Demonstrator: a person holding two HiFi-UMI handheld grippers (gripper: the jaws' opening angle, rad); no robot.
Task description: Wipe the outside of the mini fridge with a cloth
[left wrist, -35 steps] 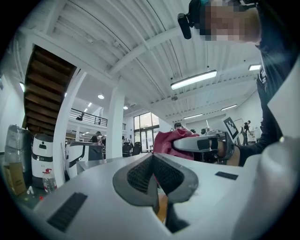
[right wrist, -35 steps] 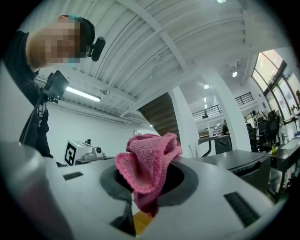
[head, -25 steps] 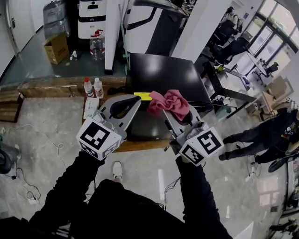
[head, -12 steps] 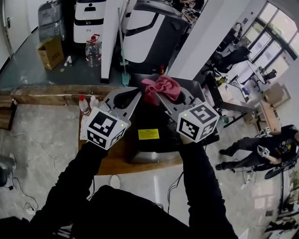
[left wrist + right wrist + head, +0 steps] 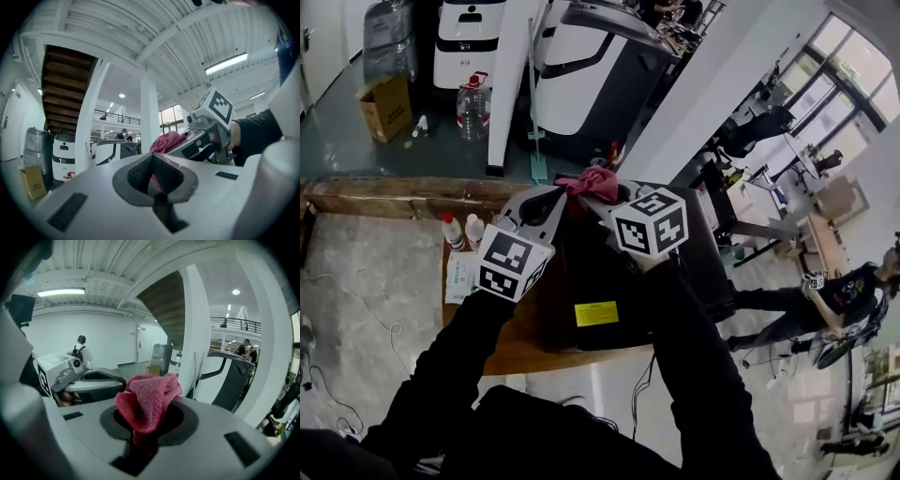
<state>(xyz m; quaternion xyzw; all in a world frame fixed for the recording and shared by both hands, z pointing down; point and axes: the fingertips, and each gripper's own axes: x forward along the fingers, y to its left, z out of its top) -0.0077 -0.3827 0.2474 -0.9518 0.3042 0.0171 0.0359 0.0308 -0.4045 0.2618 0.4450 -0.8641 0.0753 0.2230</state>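
The black mini fridge stands on a wooden table, under my arms, with a yellow label on its top. My right gripper is shut on a crumpled pink cloth, held up over the fridge's far edge. The left gripper is shut with nothing in it, close beside the right one on its left. Both point level, away from me. No fridge shows in either gripper view. The cloth also shows in the left gripper view.
Two small bottles and a white pack sit on the table's left end. Behind are a pillar, a white machine, a water jug and a cardboard box. A person is at the right.
Both grippers have risen and moved forward toward the fridge's far edge. The pink cloth has gone up with the right gripper, off the fridge top. The view has shifted so the fridge sits lower.
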